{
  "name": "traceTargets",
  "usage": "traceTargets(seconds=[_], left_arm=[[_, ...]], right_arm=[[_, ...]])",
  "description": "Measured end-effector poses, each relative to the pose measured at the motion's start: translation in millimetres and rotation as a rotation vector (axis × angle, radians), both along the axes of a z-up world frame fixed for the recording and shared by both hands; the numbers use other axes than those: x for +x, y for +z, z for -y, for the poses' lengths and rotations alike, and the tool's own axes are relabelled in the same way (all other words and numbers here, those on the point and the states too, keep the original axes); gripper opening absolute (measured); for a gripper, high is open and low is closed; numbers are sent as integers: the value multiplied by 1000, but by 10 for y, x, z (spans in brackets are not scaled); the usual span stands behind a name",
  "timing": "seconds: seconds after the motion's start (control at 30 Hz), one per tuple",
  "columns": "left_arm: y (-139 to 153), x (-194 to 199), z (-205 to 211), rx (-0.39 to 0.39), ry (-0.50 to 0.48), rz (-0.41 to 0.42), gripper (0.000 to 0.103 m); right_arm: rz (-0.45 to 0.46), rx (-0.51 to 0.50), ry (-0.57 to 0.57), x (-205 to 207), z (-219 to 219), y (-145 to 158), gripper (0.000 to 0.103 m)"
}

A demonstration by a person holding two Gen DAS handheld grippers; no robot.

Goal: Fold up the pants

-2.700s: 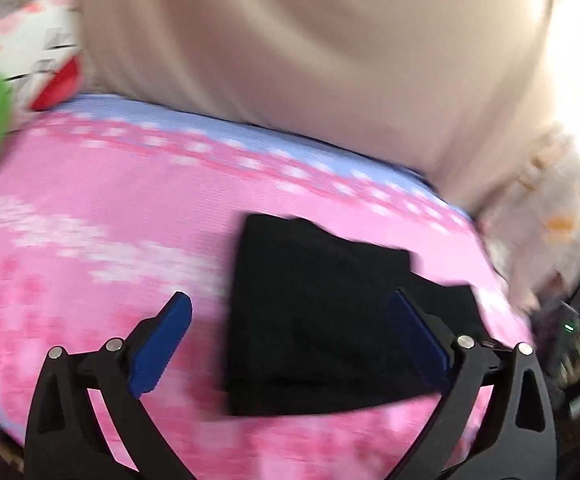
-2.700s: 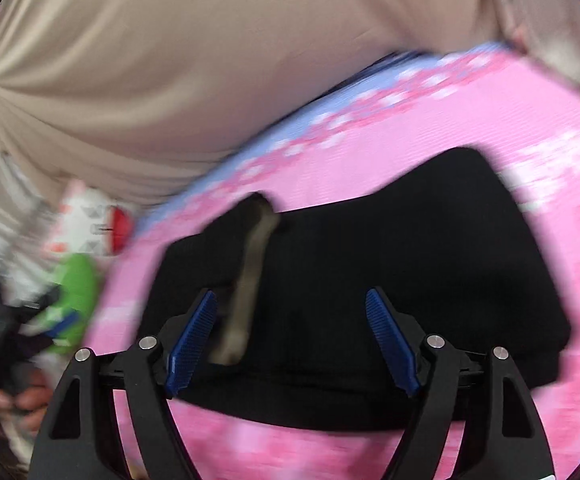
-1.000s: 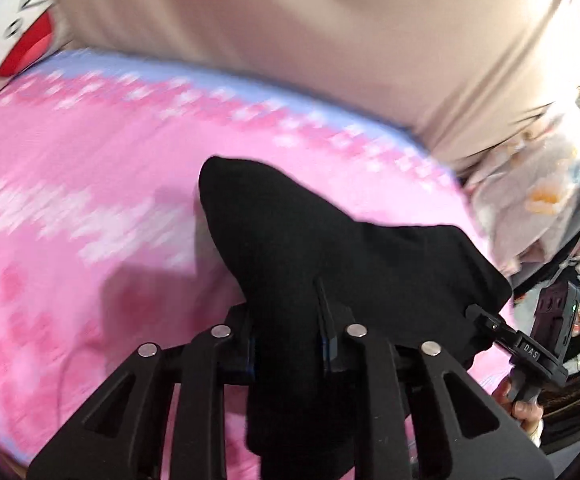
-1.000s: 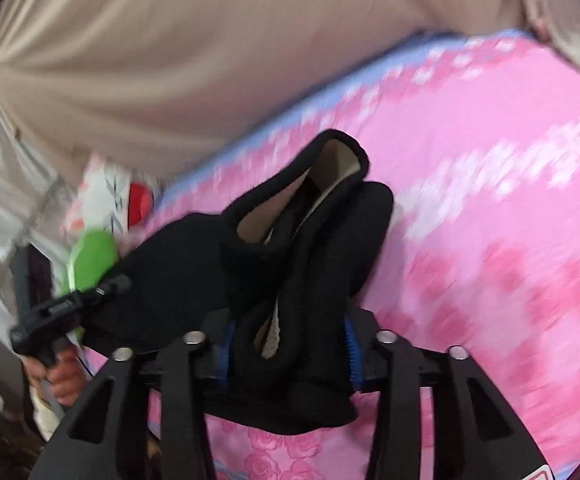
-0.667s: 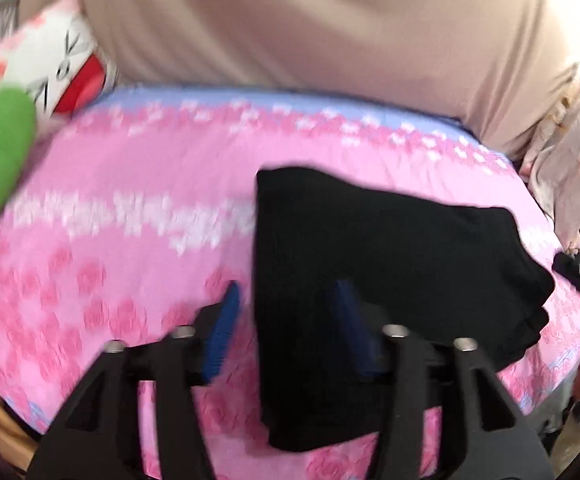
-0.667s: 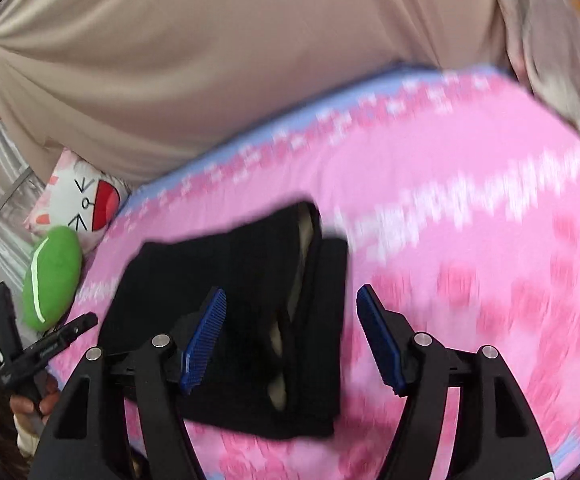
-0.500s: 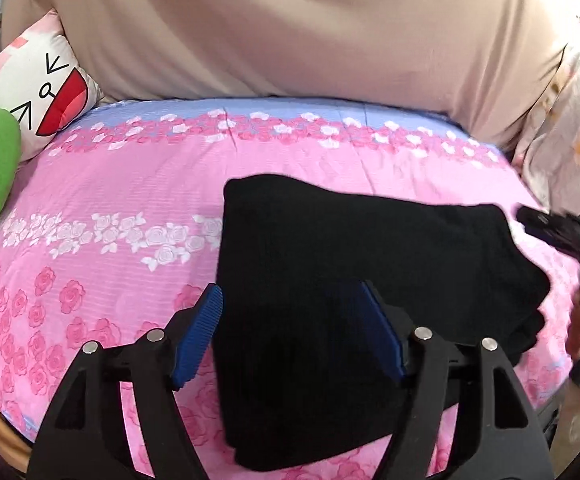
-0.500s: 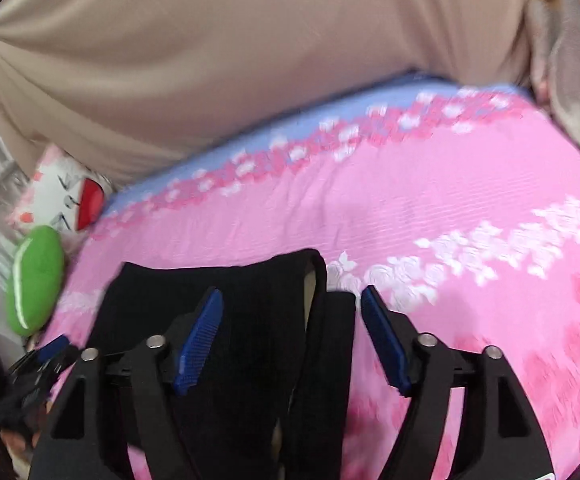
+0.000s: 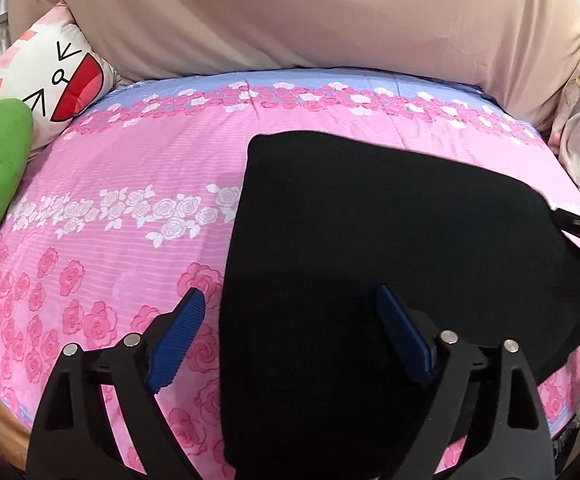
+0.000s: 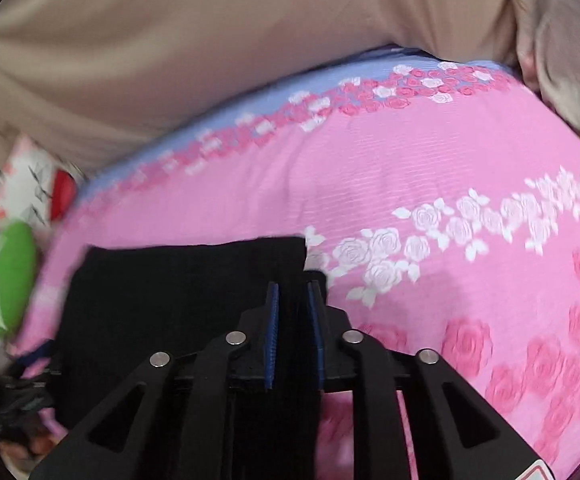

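Now the black pants (image 9: 390, 240) lie folded into a thick flat rectangle near the front edge of the bed (image 9: 129, 168). To fold again neatly, the right gripper (image 10: 293, 308), whose jaws have just been closing on the right-hand edge layers, should lift them together, while the left gripper (image 9: 290, 320), just opened wide and holding nothing, straddles the left edge.
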State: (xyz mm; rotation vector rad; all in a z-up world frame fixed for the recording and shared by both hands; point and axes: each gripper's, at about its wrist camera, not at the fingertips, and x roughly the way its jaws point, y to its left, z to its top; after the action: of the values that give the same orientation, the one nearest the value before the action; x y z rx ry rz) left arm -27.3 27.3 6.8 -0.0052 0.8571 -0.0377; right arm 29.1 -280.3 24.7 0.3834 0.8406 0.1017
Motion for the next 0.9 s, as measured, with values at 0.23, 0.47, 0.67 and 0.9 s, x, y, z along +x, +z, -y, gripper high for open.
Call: traceTargets(seconds=[0.23,0.47,0.67,0.9], left_arm=[[290,-327,221,-65,-155,57,93],[246,-511,1072,-55,-454,52,97],[147,-179,1546,-71,-517,26,96],[150,270,1296,-274,-466,-89,6]], right_arm=[[-9,93,116,-625,-2,175,48],[26,79,214,-595,-295,315,10],[82,201,373,-219,-486,565,10],[73,252,343,-202,-261,424,32]])
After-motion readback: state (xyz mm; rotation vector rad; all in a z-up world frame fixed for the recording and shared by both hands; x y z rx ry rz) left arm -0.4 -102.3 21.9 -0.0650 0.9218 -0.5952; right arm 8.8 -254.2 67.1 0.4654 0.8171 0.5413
